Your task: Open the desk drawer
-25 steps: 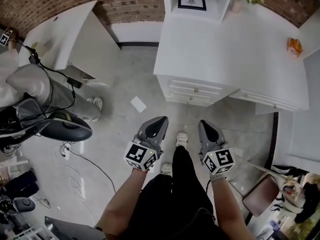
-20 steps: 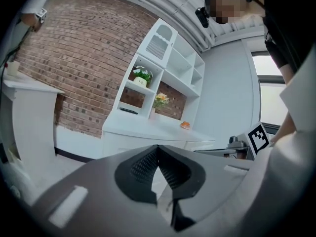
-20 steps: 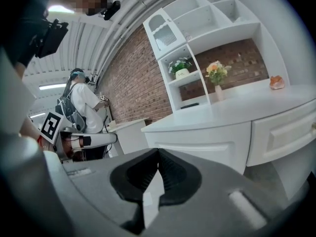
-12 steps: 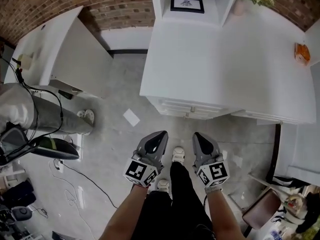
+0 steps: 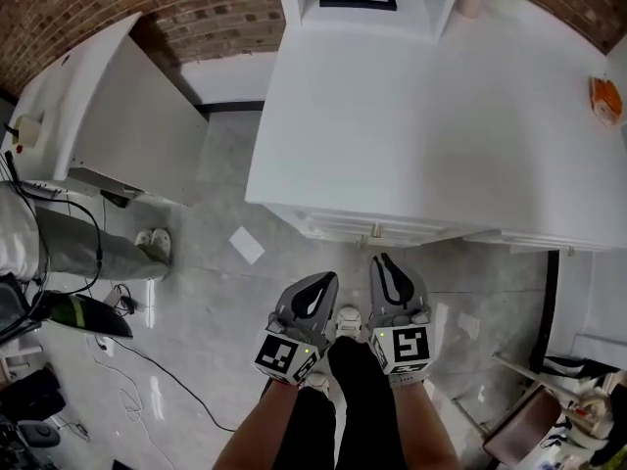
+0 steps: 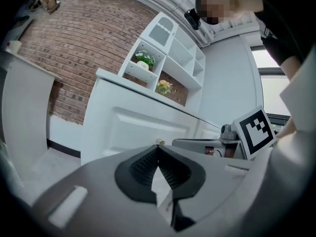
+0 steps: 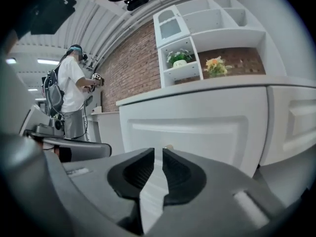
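Note:
The white desk (image 5: 431, 106) fills the upper right of the head view, with its drawer front (image 5: 362, 225) and a small knob (image 5: 375, 231) along the near edge. In both gripper views the drawer panel (image 6: 143, 127) (image 7: 192, 127) stands straight ahead, a little way off. The knob (image 6: 160, 141) (image 7: 169, 146) peeks just over the jaw tips. My left gripper (image 5: 322, 279) (image 6: 158, 146) is shut and empty. Beside it my right gripper (image 5: 383, 259) (image 7: 158, 149) has its jaws opening, a narrow gap with nothing in it. Neither touches the desk.
A second white table (image 5: 118, 96) stands at the left, with a person (image 5: 59, 243) and floor cables (image 5: 127, 360) near it. A sheet of paper (image 5: 246, 245) lies on the floor. A shelf unit with plants (image 7: 197, 58) rises at the desk's back.
Both grippers have sunk lower and come closer to the desk front, which now looms larger in the head view. The right jaws have parted slightly.

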Demonstrator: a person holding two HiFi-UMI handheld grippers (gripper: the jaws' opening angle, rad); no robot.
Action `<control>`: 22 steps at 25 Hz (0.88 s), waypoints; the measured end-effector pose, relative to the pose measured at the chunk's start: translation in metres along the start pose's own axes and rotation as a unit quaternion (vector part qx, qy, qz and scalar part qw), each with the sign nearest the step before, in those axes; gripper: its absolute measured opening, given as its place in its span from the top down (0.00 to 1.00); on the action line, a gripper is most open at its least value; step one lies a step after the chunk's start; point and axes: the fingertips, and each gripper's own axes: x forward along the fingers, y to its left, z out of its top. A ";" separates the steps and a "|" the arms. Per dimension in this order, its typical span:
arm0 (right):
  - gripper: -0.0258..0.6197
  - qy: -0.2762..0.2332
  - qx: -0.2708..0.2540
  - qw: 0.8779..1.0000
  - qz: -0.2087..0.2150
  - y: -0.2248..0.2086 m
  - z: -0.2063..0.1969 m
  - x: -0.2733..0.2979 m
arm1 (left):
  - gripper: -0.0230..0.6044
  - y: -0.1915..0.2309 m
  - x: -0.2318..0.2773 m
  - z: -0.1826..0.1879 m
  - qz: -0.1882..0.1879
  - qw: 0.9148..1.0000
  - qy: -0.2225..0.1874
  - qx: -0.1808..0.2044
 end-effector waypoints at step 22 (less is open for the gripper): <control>0.81 -0.063 0.023 0.995 -0.072 -0.016 0.001 0.051 | 0.96 0.033 0.060 -0.025 -0.007 0.999 -0.031 -0.004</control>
